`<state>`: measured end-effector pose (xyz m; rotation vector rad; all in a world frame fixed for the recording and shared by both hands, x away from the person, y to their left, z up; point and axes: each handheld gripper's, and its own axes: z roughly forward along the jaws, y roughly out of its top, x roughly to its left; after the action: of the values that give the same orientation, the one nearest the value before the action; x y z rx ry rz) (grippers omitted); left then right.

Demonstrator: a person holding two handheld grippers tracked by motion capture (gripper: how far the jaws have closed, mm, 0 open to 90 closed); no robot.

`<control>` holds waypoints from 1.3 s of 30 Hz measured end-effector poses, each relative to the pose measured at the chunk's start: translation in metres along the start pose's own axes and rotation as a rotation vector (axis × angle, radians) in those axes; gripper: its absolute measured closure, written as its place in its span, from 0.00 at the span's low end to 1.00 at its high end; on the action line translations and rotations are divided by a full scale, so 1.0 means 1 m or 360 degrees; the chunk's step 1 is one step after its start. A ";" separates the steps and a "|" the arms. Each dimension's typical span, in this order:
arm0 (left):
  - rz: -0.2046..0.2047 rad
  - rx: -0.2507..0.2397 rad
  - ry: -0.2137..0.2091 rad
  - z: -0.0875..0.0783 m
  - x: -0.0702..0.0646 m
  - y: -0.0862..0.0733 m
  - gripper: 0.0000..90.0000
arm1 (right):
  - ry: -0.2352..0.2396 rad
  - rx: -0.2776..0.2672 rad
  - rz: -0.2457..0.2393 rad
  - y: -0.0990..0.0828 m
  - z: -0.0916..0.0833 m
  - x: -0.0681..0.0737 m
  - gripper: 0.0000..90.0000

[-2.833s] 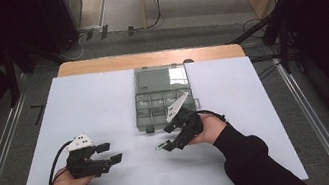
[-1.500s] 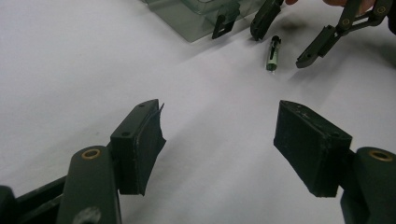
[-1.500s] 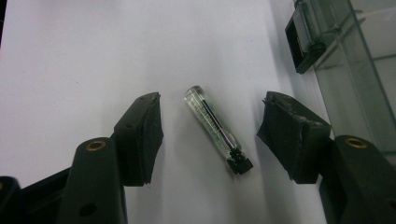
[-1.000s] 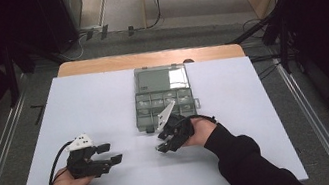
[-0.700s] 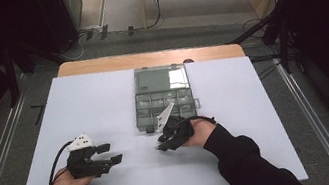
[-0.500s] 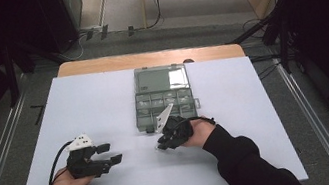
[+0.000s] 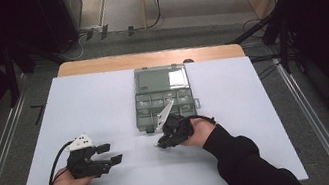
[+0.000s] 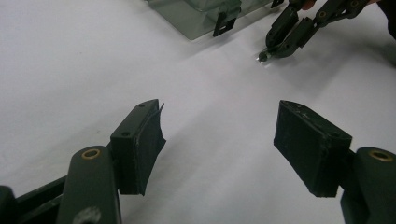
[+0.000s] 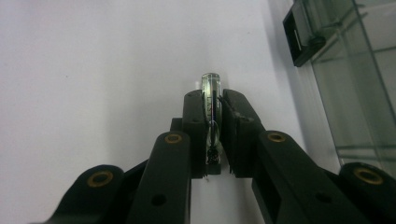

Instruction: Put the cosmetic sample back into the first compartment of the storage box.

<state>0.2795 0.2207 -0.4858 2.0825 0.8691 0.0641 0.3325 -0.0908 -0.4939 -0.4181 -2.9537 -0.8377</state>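
Observation:
A small clear glass tube (image 9: 211,84) with a dark thread inside is pinched between the jaws of my right gripper (image 9: 212,100), its rounded end sticking out past the tips. That gripper (image 7: 159,144) is low over the white table, just in front of the clear compartment box (image 7: 163,97), and points left. Seen from the left gripper view, the right gripper (image 8: 266,53) has a shiny speck at its tips. My left gripper (image 7: 112,153) rests at the front left, open, with bare table between its pads (image 8: 219,140).
The box's lid is closed, and its black latch (image 9: 303,32) faces the person; the box's corner (image 8: 205,11) lies beyond the left gripper. A wooden table edge (image 7: 147,59) runs behind the white sheet (image 7: 93,104). Cables lie on the floor beyond.
The right gripper has moved slightly left and toward the person, away from the box's front edge. The left gripper has stayed put.

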 end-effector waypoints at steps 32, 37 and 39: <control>0.0000 0.0005 0.0000 0.000 0.000 0.000 0.36 | 0.0090 -0.0157 0.0335 -0.001 -0.032 -0.009 0.91; 0.0000 0.0006 -0.0001 0.001 0.000 0.000 0.36 | 0.0083 -0.0163 0.0386 0.000 -0.037 -0.009 0.91; -0.0004 0.0007 0.0001 0.001 0.000 0.000 0.36 | 0.0076 -0.0165 0.0408 0.000 -0.039 -0.009 0.91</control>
<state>0.2799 0.2206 -0.4864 2.0852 0.8731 0.0617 0.3402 -0.1132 -0.4617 -0.7520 -2.7414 -0.9539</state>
